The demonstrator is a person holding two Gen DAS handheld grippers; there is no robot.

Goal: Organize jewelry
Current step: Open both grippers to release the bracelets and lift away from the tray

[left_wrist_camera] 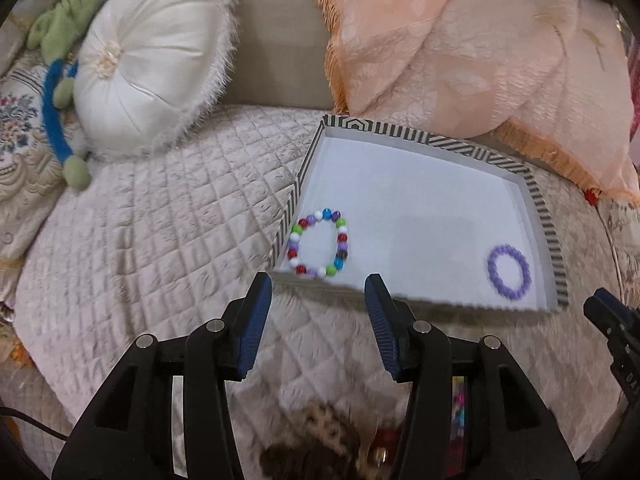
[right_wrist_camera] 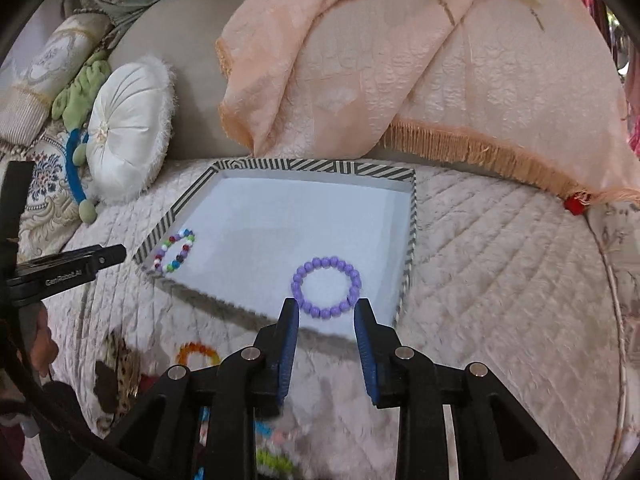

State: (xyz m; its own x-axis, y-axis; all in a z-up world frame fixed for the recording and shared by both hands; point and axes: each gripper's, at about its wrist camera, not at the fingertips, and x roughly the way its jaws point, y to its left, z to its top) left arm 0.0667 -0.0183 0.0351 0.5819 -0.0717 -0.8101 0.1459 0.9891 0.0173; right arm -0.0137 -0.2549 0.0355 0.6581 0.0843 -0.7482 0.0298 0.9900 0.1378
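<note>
Right tool (right_wrist_camera: 326, 308) just before purple bracelet (right_wrist_camera: 326, 293)

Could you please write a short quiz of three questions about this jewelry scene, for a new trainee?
1. True or false: the multicolored bracelet lies inside the striped box.
2. Multiple choice: the purple bracelet lies
A. on the quilt outside the box
B. inside the box, in a near corner
C. between the fingers of the right tool
3. Fill in: the orange bracelet lies on the ____, outside the box.

Key:
1. True; it is near the box's left wall.
2. B; both the right tool and the left tool are open and hold nothing.
3. quilt
</note>
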